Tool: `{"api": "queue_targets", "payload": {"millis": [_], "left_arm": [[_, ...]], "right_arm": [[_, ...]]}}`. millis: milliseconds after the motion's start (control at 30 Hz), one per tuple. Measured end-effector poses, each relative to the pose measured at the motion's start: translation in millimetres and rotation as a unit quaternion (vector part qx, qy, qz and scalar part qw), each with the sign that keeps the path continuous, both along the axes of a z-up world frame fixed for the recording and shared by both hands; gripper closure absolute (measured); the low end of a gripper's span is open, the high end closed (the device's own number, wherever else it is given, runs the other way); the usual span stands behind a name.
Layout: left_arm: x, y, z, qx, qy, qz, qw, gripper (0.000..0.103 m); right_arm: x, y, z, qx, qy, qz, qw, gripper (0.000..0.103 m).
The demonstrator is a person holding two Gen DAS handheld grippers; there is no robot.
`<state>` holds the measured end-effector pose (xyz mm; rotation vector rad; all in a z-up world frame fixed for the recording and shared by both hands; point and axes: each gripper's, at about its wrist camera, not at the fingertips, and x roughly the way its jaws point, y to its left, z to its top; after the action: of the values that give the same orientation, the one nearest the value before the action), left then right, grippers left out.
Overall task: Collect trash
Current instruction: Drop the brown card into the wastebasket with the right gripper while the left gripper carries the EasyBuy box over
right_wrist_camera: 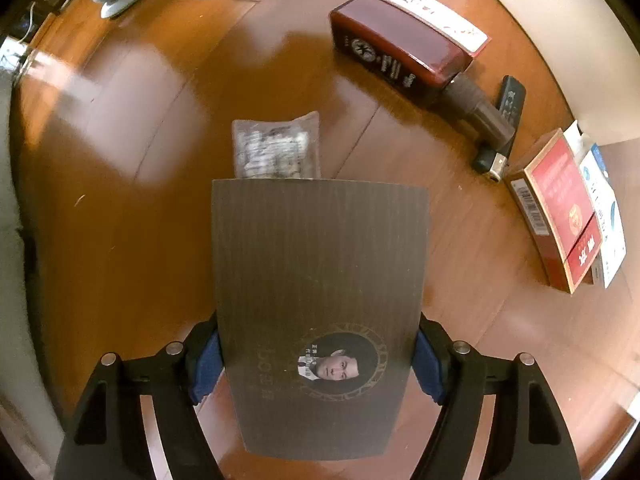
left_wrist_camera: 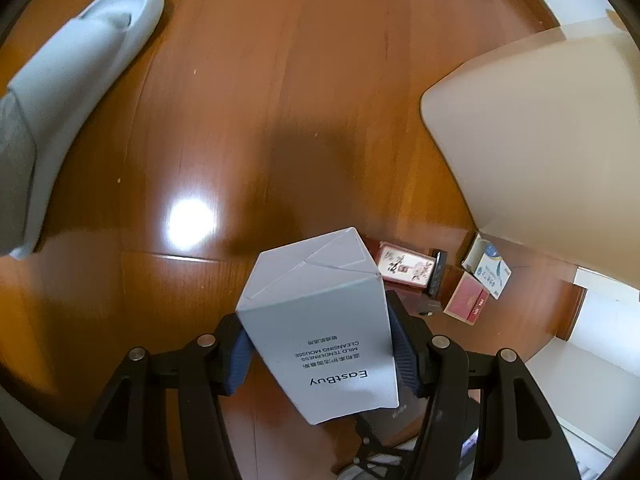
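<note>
While both grippers point down at the glossy brown wooden floor point(left_wrist_camera: 320, 80), each has a carton between its blue pads. The left gripper point(left_wrist_camera: 320, 348) is clamped on a tall pale grey cardboard carton point(left_wrist_camera: 320, 320) printed "EastBuy", both pads pressing its sides, its folded end tilted toward the floor. The right gripper point(right_wrist_camera: 316, 360) has a flat dark brown ribbed cardboard box point(right_wrist_camera: 320, 260) with a round emblem between its pads, which touch its two long edges; whether the box is lifted or lies on the boards cannot be told.

Just past the brown box's far edge lies a clear crinkled plastic packet point(right_wrist_camera: 276, 148), partly hidden behind it. Farther right on the floor lie a red cigarette pack point(right_wrist_camera: 560, 216) and a white-and-blue small carton point(right_wrist_camera: 608, 216), touching side by side. Beyond them are a small dark lighter-like stick point(right_wrist_camera: 496, 148) and a dark red rectangular box with a white label point(right_wrist_camera: 404, 40). A cream rounded bin wall point(left_wrist_camera: 540, 140) stands at the right. In the left wrist view a pale grey slipper point(left_wrist_camera: 80, 80) rests far left.
</note>
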<state>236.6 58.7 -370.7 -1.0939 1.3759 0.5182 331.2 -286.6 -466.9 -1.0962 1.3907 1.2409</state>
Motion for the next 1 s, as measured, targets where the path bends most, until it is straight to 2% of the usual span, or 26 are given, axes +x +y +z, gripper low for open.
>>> {"api": "queue_targets", "payload": {"millis": [100, 200, 300, 400, 433, 533, 600, 700, 767, 800, 867, 933, 1000], "left_arm": [[1.7, -2.1, 6.2, -0.004, -0.009, 0.007, 0.9999, 0.045], [-1.9, -4.0, 23.1, -0.004, -0.023, 0.014, 0.9996, 0.045], [-8.0, -11.4, 33.7, -0.013, -0.032, 0.017, 0.9992, 0.045], [-16.1, -19.6, 35.5, -0.031, -0.035, 0.020, 0.9987, 0.045], [-19.6, -21.8, 35.0, -0.036, -0.034, 0.021, 0.9986, 0.045], [-27.2, -24.2, 33.8, -0.048, -0.031, 0.024, 0.9981, 0.045], [-31.1, -22.1, 34.3, -0.053, -0.031, 0.028, 0.9977, 0.045], [-33.4, -15.4, 35.4, -0.056, -0.033, 0.039, 0.9971, 0.045], [-32.7, -10.0, 35.1, -0.055, -0.035, 0.047, 0.9967, 0.045], [-32.5, -7.8, 35.3, -0.055, -0.036, 0.049, 0.9966, 0.045], [-33.2, -4.2, 34.9, -0.055, -0.037, 0.052, 0.9964, 0.045], [-35.5, -1.2, 34.0, -0.056, -0.037, 0.052, 0.9964, 0.045], [-34.9, -2.6, 29.9, -0.055, -0.035, 0.050, 0.9966, 0.045]], "right_arm": [[7.1, 0.7, 23.1, 0.001, 0.015, -0.010, 1.000, 0.026], [23.3, 0.6, 72.9, 0.019, 0.027, -0.030, 0.999, 0.026], [49.4, 8.7, 146.5, 0.054, 0.028, -0.051, 0.997, 0.026], [87.1, 30.7, 242.7, 0.113, 0.014, -0.085, 0.990, 0.025], [104.8, 39.0, 278.3, 0.138, -0.003, -0.099, 0.986, 0.025], [167.9, 67.7, 336.9, 0.156, -0.053, -0.141, 0.976, 0.025], [215.7, 94.3, 339.3, 0.133, -0.085, -0.168, 0.973, 0.025], [267.4, 134.5, 314.8, 0.092, -0.111, -0.185, 0.972, 0.025], [295.0, 162.9, 274.0, 0.047, -0.101, -0.199, 0.974, 0.025], [298.4, 176.3, 259.7, 0.036, -0.106, -0.197, 0.974, 0.025], [311.1, 195.3, 211.7, -0.016, -0.111, -0.197, 0.974, 0.024], [316.4, 198.2, 176.4, -0.051, -0.115, -0.200, 0.972, 0.023], [319.8, 200.4, 154.0, -0.070, -0.126, -0.204, 0.968, 0.020]]}}
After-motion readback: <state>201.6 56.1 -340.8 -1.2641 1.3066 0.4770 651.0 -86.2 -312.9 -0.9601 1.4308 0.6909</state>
